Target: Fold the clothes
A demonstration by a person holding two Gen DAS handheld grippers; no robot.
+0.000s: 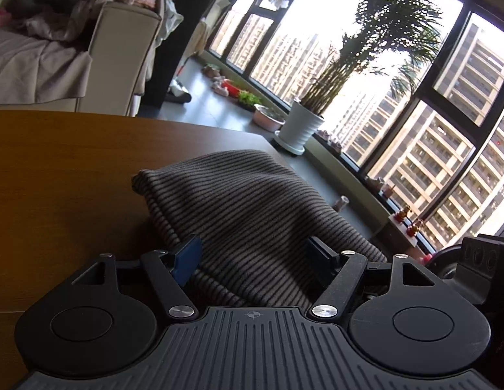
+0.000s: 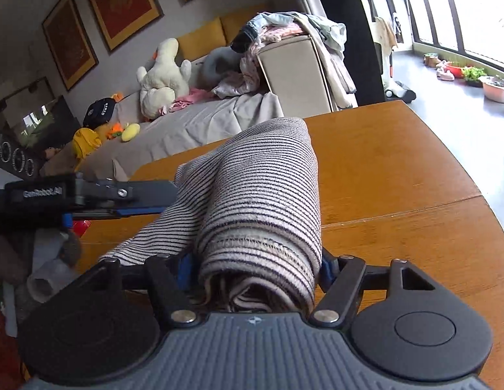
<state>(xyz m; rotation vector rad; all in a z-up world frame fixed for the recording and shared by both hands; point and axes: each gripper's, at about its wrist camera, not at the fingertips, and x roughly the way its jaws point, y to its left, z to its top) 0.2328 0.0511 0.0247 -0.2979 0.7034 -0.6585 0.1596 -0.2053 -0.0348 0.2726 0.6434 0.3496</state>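
In the left wrist view, the left hand-held gripper (image 1: 253, 258) is seen with its jaws spread wide, and the striped garment (image 1: 248, 214) is draped between and over them; whether the cloth is actually pinched cannot be told, since the blue pads (image 1: 187, 260) are set well apart on either side of the fabric. The garment is heaped on the wooden table (image 1: 57, 178), near its far edge. Beyond the table, a white plant pot (image 1: 299, 126) with a tall palm is placed by the windows (image 1: 430, 130), and a sofa (image 1: 122, 52) piled with clothes is seen at upper left. In the right wrist view, the right hand-held gripper (image 2: 256, 269) is held partly closed around a thick rolled end of the striped garment (image 2: 261, 195), with the roll pressed between both fingers. The rest of the garment is stretched forward above the table (image 2: 398, 178), and the left hand-held gripper (image 2: 122, 195) is seen at the left, touching the cloth from the side. A cream stuffed toy (image 2: 162, 76) is laid on the sofa (image 2: 187, 123) behind, below framed pictures (image 2: 118, 3) on the wall.
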